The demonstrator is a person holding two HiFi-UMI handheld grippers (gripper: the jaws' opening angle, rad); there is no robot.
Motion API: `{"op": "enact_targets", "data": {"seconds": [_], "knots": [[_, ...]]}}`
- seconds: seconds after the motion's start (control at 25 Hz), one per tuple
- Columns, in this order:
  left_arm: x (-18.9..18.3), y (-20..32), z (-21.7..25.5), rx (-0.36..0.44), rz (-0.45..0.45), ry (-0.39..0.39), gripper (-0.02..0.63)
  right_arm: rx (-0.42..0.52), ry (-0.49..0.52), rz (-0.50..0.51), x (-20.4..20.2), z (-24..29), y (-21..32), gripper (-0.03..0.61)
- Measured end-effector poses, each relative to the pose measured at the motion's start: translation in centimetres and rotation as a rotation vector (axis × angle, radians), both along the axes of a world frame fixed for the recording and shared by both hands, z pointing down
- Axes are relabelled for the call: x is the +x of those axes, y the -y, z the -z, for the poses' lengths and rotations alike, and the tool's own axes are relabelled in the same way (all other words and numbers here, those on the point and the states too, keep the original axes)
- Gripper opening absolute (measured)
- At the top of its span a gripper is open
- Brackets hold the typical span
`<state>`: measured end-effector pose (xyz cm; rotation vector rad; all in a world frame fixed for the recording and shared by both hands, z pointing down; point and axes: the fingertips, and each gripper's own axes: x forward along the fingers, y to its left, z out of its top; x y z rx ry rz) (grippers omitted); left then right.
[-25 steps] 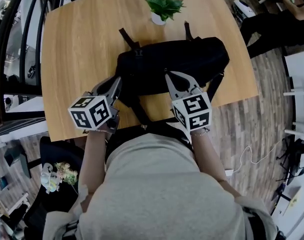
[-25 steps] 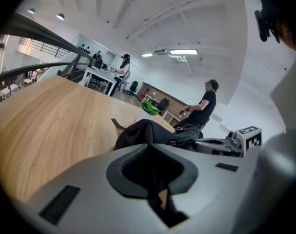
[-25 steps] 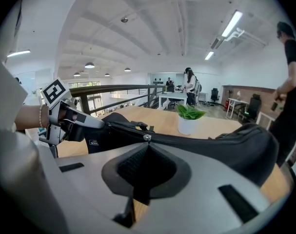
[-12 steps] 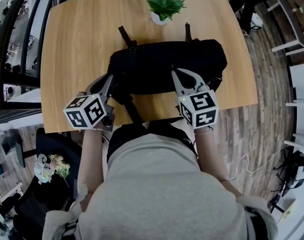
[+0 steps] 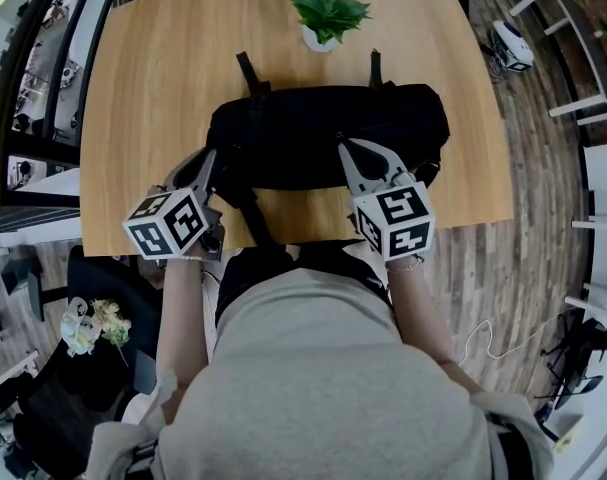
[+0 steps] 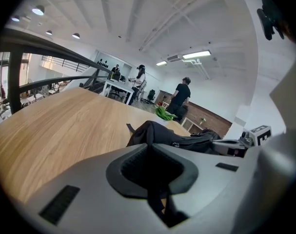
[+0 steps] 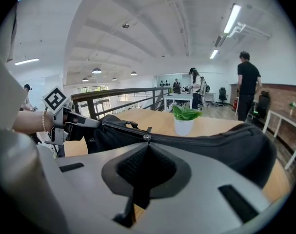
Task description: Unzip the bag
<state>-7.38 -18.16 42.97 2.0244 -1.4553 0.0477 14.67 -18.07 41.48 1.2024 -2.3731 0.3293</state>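
A black bag (image 5: 328, 133) lies across the middle of the wooden table (image 5: 143, 88), with its zipper line (image 7: 201, 139) along the top. My left gripper (image 5: 209, 160) is at the bag's left end, jaws shut and pinching the fabric there; in the left gripper view the bag (image 6: 173, 135) rises just past the tips (image 6: 148, 146). My right gripper (image 5: 343, 148) rests on the bag's near top edge. Its jaws are shut on the small metal zipper pull (image 7: 146, 138). The right gripper view also shows the left gripper (image 7: 91, 123) at the bag's (image 7: 235, 145) far end.
A small potted plant (image 5: 326, 13) in a white pot stands behind the bag, and two bag straps (image 5: 251, 73) point toward it. The table's near edge (image 5: 283, 233) is close to the person's body. People and desks stand far off in the room.
The bag's left end has shifted left along with my left gripper. My right gripper moved slightly right on the bag's top and has kept its jaws shut.
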Motion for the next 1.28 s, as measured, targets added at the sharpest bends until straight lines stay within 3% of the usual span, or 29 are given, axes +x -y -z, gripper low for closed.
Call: {"op": "enact_targets", "data": {"seconds": [0.44,0.56,0.68,1.0,1.16,1.28], "knots": [[-0.4,-0.6,0.1,-0.003,0.073,0.053,0.056,-0.014,0.037,0.019,0.7,0.3,0.2,0.011],[-1.1,-0.9,1.2,0.04,0.107,0.151,0.127,-0.011,0.046,0.025,0.9,0.4,0.1,0.009],[-1.5,-0.8,4.0,0.162,0.136,0.324,0.169,-0.01,0.05,0.036,0.9,0.4,0.1,0.011],[10.7,-0.2,8.5,0.397,-0.268,0.582,0.209,-0.011,0.083,0.046,1.1,1.2,0.4,0.011],[16.1,-0.4,8.0,0.415,-0.457,0.594,0.215,-0.013,0.083,0.057,1.2,1.5,0.5,0.011],[18.4,-0.2,7.3,0.403,-0.544,0.595,0.215,-0.014,0.082,0.067,1.3,1.8,0.5,0.009]]}}
